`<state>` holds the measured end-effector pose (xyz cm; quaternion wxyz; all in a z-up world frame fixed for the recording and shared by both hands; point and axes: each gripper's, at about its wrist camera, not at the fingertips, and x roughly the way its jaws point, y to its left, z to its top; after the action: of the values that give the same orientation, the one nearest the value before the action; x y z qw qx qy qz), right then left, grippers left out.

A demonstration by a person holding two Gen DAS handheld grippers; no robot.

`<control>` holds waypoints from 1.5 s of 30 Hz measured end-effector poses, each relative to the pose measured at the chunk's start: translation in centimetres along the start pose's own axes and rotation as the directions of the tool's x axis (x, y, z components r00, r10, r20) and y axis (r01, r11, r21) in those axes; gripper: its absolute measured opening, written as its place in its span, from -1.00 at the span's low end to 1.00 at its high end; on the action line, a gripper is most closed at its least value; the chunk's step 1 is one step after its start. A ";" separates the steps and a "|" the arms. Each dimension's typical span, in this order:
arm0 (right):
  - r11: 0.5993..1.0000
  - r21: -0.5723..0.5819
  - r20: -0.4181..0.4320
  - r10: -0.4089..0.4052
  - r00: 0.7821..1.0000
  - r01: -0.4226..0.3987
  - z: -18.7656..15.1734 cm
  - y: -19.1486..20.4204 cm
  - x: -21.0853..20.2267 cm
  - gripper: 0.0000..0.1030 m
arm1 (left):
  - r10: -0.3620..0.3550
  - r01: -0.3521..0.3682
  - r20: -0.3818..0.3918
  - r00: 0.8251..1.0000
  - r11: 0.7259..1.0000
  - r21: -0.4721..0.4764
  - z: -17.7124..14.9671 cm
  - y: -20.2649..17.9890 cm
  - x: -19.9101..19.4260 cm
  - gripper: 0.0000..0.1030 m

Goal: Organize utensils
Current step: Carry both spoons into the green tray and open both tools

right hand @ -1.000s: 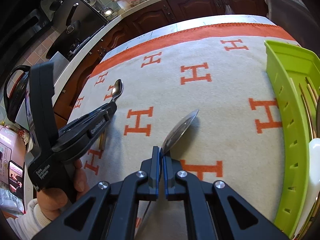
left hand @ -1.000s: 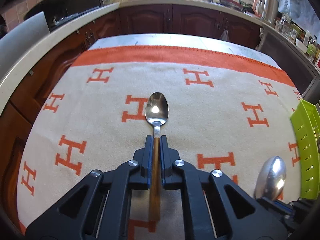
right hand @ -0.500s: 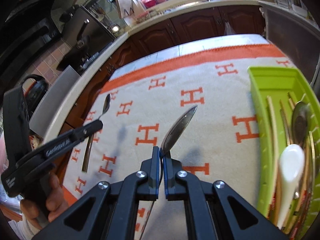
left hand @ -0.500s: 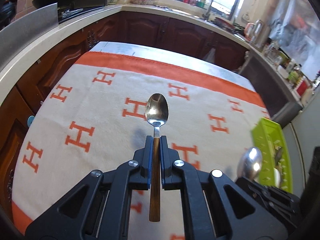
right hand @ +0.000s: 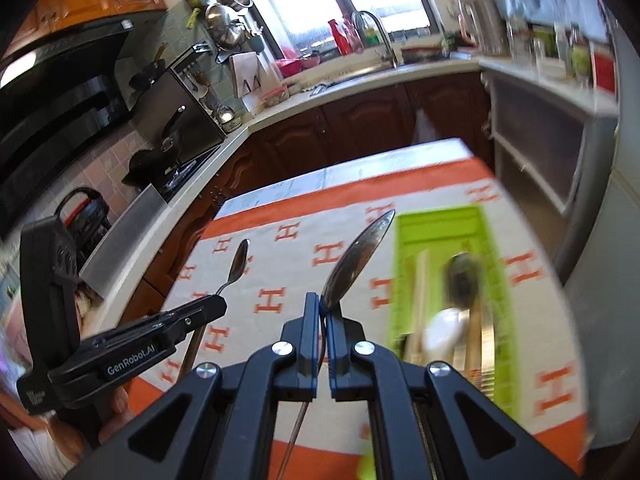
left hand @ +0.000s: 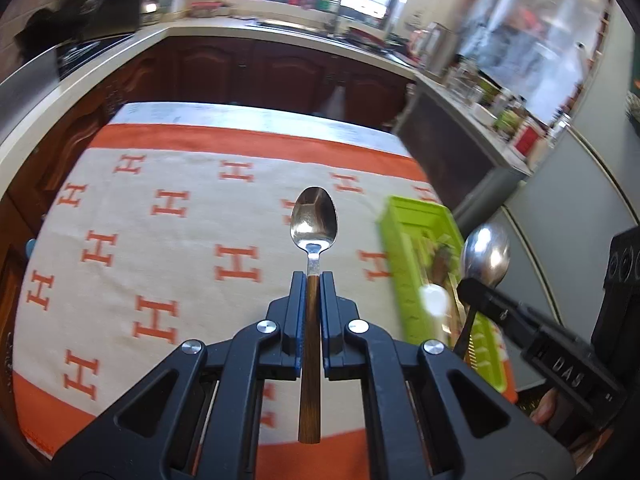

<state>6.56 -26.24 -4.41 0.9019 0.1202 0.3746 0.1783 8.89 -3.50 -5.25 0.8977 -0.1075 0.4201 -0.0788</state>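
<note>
Left gripper (left hand: 313, 280) is clamped on a wooden-handled spoon (left hand: 314, 220), right gripper (right hand: 322, 306) pinching a metal spoon (right hand: 356, 256), both above the blanket (left hand: 180, 248), green tray (left hand: 404, 216) nearby.

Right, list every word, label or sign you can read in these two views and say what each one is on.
"GenRobot.AI": side of the left gripper, seen from the right wrist.
"DAS": side of the right gripper, seen from the left wrist; it may run on, cut off.
"H": orange letter repeated across the blanket.
Small white print low on the left gripper's handle: too small to read.
Labels on the counter bottles: blurred.
</note>
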 end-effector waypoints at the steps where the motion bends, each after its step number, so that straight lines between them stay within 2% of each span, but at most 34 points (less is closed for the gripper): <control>1: 1.000 -0.015 0.014 -0.024 1.000 0.024 0.1 -0.4 -0.8 -0.95 | -0.012 0.012 -0.006 1.000 1.000 0.011 -0.2 -1.0 -0.1 -0.93; 5: 0.984 -0.098 0.020 -0.150 0.988 0.152 0.5 -2.2 -2.6 -0.95 | -0.053 0.055 -0.046 0.998 0.998 0.042 -0.8 -5.2 0.3 -0.93; 7: 0.972 -0.152 -0.004 -0.181 0.983 0.178 0.5 -2.8 -2.2 -0.95 | -0.067 0.070 -0.066 0.996 0.996 0.051 -1.0 -6.8 0.8 -0.93; 9: 0.950 -0.209 -0.048 -0.247 0.968 0.232 0.2 -3.9 -0.4 -0.95 | -0.077 0.083 -0.091 0.993 0.995 0.059 -1.2 -8.5 1.6 -0.93; 13: 0.939 -0.232 -0.084 -0.280 0.956 0.255 0.0 -4.8 1.8 -0.95 | -0.078 0.089 -0.129 0.989 0.993 0.081 -2.3 -11.1 2.9 -0.92; 15: 0.934 -0.244 -0.112 -0.293 0.950 0.259 0.0 -5.6 4.2 -0.95 | -0.072 0.085 -0.139 0.988 0.992 0.092 -2.6 -11.6 3.4 -0.92; 19: 0.934 -0.257 -0.141 -0.291 0.946 0.249 0.1 -6.1 6.1 -0.94 | -0.048 0.063 -0.148 0.988 0.993 0.101 -3.0 -12.3 4.0 -0.92; 23: 0.951 -0.196 -0.184 -0.274 0.944 0.238 1.0 -7.5 7.5 -0.83 | -0.038 0.053 -0.150 0.988 0.994 0.096 -2.8 -12.2 4.8 -0.92; 25: 0.961 -0.145 -0.153 -0.256 0.954 0.235 1.2 -8.0 6.3 -0.71 | -0.036 0.050 -0.150 0.988 0.994 0.093 -2.5 -12.0 5.2 -0.93; 27: 0.967 -0.117 -0.139 -0.241 0.960 0.226 1.3 -8.2 5.7 -0.50 | -0.036 0.050 -0.151 0.988 0.995 0.091 -2.2 -12.0 5.7 -0.93; 28: 0.973 -0.066 -0.113 -0.227 0.967 0.221 1.3 -8.8 4.3 -0.49 | -0.037 0.051 -0.155 0.987 0.995 0.089 -2.1 -12.1 6.0 -0.92; 31: 0.974 -0.016 -0.094 -0.227 0.969 0.227 1.4 -9.5 3.2 -0.49 | -0.042 0.058 -0.169 0.985 0.994 0.088 -1.9 -12.4 6.9 -0.93; 32: 0.968 0.065 -0.075 -0.239 0.968 0.244 1.2 -10.5 1.6 -0.49 | -0.046 0.062 -0.174 0.984 0.994 0.090 -1.8 -12.7 7.2 -0.93; 35: 0.957 0.147 -0.034 -0.248 0.968 0.251 0.5 -11.2 -1.1 -0.49 | -0.048 0.067 -0.176 0.983 0.993 0.101 -1.8 -13.5 8.0 -0.92; 39: 0.946 0.194 0.017 -0.267 0.964 0.259 -0.1 -11.2 -4.4 -0.47 | -0.047 0.068 -0.186 0.981 0.992 0.108 -1.9 -14.8 9.1 -0.92; 45: 0.949 0.178 0.060 -0.274 0.960 0.259 -0.5 -10.3 -6.4 -0.36 | -0.034 0.058 -0.215 0.976 0.993 0.102 -2.6 -15.9 11.0 -0.92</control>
<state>4.39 -38.23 -4.28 0.9193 0.1518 0.3628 0.0171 13.05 -21.71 -10.84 0.8499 -0.0595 0.5064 -0.1332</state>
